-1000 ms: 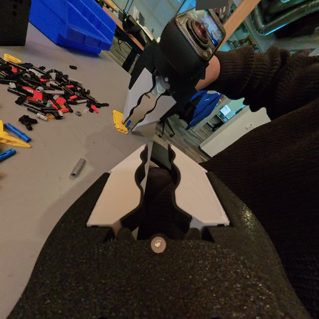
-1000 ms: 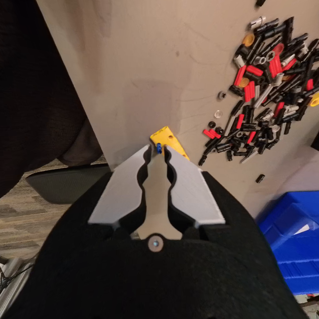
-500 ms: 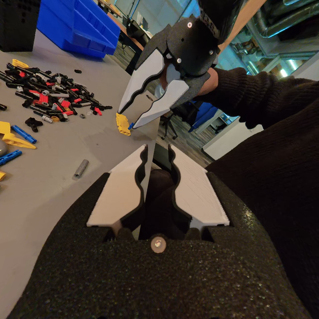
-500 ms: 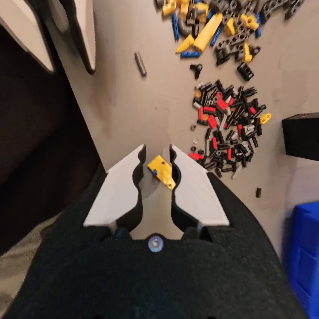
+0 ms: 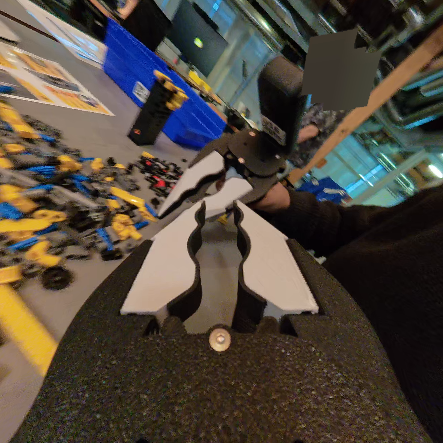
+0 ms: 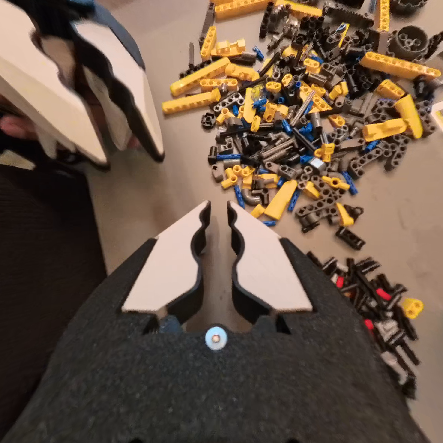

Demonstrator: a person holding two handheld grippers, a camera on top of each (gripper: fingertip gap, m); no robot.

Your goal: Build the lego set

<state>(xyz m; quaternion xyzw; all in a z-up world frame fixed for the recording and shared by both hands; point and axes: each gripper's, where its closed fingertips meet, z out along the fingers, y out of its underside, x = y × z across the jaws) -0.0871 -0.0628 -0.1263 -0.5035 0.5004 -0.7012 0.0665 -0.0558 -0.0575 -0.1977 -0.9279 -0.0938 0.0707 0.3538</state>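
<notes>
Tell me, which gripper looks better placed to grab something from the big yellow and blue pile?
Probably the right gripper: it is open, and its tips sit just beside the near edge of the pile. The left gripper, also open, hangs farther back by the edge of the table.

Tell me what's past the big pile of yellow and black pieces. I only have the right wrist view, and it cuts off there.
Observer: In the left wrist view a blue bin stands at the far side of the table, beyond the piles.
Operator: Is anything standing in front of it?
Observer: Yes, a tall black block topped with yellow pieces stands upright just in front of the bin.
</notes>
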